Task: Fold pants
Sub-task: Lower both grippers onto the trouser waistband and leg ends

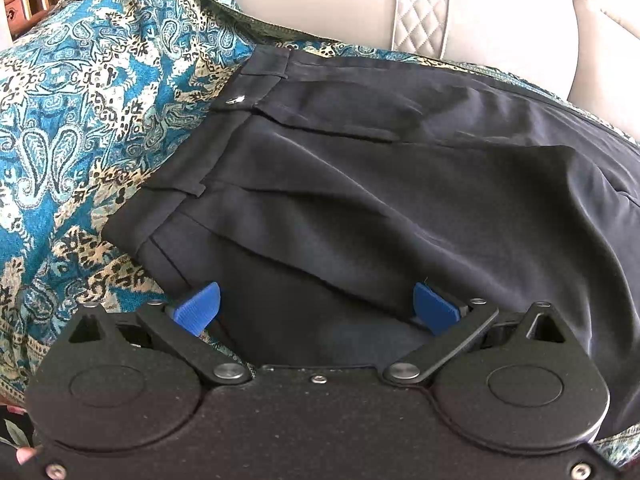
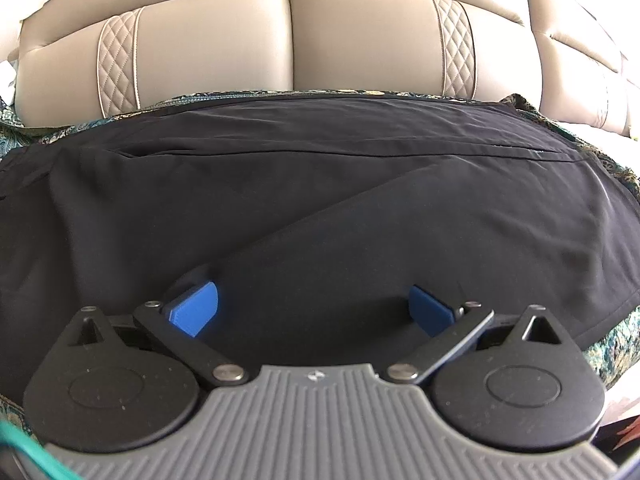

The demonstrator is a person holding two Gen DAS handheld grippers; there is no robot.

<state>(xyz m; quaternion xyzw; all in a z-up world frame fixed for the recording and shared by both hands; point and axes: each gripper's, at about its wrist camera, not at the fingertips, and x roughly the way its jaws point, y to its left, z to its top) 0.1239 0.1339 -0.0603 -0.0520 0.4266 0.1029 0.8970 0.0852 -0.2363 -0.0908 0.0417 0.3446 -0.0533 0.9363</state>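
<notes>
Left wrist: tongs spread over pants | right tongs spread

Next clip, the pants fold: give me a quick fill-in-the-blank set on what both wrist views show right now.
1. The pants are dark navy and lie on a patterned cloth whose main color is ____.
2. Both the left gripper and the right gripper have their jaws ____.
3. In the left wrist view, the small shiny metal fastener sits on the pants' ____.
4. Behind the pants stands a beige quilted ____.

Missing words: teal blue; open; waistband; sofa backrest
</notes>
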